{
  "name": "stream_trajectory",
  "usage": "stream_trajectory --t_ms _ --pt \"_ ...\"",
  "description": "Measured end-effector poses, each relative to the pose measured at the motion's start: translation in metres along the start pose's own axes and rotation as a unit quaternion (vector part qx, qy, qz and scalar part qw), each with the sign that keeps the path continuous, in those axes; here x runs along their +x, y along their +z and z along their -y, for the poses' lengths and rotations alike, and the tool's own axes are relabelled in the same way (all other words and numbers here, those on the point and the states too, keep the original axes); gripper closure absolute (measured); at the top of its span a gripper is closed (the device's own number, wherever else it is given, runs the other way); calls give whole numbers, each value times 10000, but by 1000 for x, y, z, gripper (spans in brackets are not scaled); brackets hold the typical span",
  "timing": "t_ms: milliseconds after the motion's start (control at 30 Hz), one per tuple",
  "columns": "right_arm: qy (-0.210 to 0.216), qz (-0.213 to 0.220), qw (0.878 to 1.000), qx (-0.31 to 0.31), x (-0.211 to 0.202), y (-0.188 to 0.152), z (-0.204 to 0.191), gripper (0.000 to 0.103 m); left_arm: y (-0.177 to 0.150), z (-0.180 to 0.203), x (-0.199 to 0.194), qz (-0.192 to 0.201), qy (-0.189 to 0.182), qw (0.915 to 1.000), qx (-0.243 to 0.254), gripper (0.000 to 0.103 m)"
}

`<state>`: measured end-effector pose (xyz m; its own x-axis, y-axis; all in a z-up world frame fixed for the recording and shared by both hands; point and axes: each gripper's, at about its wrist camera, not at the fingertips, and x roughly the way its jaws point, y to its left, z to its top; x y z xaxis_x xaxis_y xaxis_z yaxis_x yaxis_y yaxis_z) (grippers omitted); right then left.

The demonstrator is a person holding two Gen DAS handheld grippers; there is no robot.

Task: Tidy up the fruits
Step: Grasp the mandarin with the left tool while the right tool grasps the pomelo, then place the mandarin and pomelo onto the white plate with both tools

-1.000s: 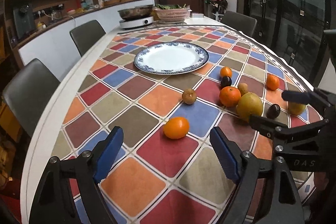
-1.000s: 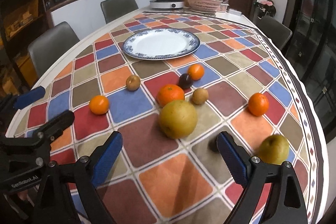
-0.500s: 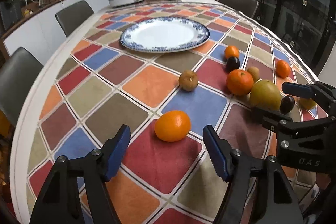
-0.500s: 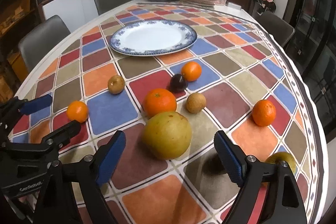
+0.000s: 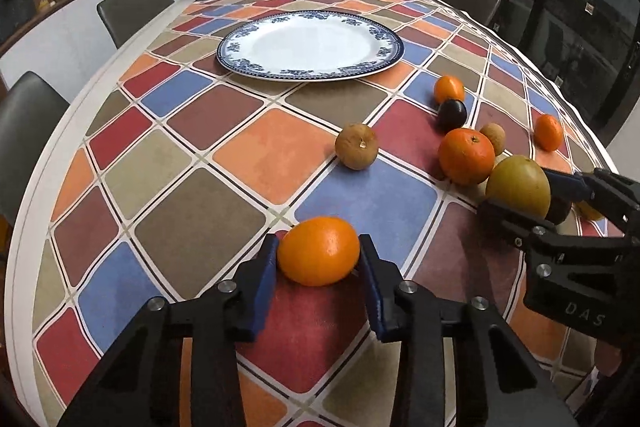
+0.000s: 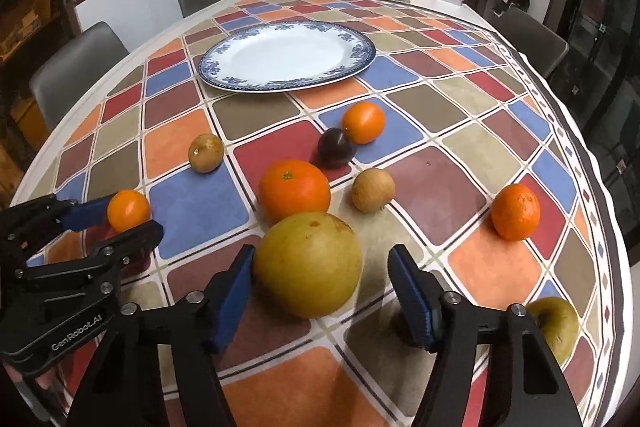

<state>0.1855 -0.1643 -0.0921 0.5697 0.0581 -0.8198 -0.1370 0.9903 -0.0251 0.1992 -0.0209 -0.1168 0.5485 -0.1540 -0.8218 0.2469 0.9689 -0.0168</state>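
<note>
Left to right across the desk (image 5: 48,163), as I run both claws from here.

Left claw (image 5: 319,259): its jaws have just been closing and now sit clamped on the small orange (image 5: 319,251), both blue pads touching its flanks. The orange lies at the near left of the checked cloth, on the seam between a red square and a blue one. It is a slightly flattened oval, long axis running left to right, straight across the jaws. I cannot see the stem end, so I cannot say which way it points. To do this well I'd hold pressure light, lift straight up before travelling, and check it does not roll between the pads.

Right claw (image 6: 320,283): jaws have also been closing, with the big yellow-green pear (image 6: 308,263) between them. Left pad touches its side; the right pad stands clear with a visible gap, so not yet gripped. The pear sits near centre, just in front of the large orange (image 6: 294,189). It is nearly round, no clear long axis; a dimple on top faces up and slightly away. I'd centre the claw rightward, then close gently at its widest part.

The plate (image 6: 224,79), far centre, is my likely drop point.
</note>
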Motion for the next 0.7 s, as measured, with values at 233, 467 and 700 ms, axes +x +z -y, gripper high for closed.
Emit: stream_trajectory --t_ms 233,467,700 --pt "172 -134 9997 79 4 -1 -1 51 2 -3 0 -83 -41 9999 -136 65" --pt "143 -156 9997 130 2 -1 -2 52 4 -4 -6 -15 2 9999 -141 65" --pt "233 -17 9996 178 -16 3 -2 52 12 -1 -28 225 -86 9997 -73 65"
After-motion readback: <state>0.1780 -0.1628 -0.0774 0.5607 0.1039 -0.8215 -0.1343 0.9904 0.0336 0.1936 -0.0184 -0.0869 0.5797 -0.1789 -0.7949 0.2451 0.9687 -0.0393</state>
